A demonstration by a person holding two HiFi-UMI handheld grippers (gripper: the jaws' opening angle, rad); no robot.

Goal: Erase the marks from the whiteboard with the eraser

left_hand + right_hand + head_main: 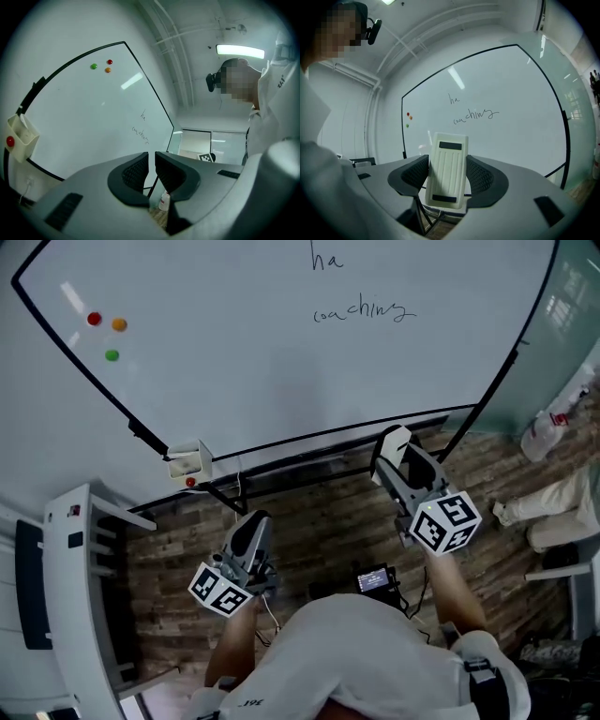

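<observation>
Right gripper view: find the right gripper (446,182) clenched on the eraser (449,159), one ribbed pad pressed to each long side. See the eraser as a cream, ridged block with a dark strip near each end, standing almost upright and leaning slightly, its top well above the jaw tips.

Head view: place the same right gripper (392,457) at the board's lower edge, to the right, with the eraser (393,440) just below the black frame and short of the writing. Note its marker cube (444,521) behind the jaws, near the wrist.

Left gripper view: record the left gripper (152,168) with jaws drawn nearly together, only a thin slit between the pads and nothing gripped. Head view: locate the left gripper (253,521) low over the wooden floor (319,521), well apart from the board, its marker cube (218,589) toward the body.

Beyond both: log the whiteboard (281,371) with two dark handwritten marks on its upper right, a short word (326,258) above a longer one (364,310); both intact. Count three magnets at upper left: red (94,320), orange (119,324), green (112,355). Note a small cream holder (190,463) with a red dot fixed at the bottom frame, left of centre.
</observation>
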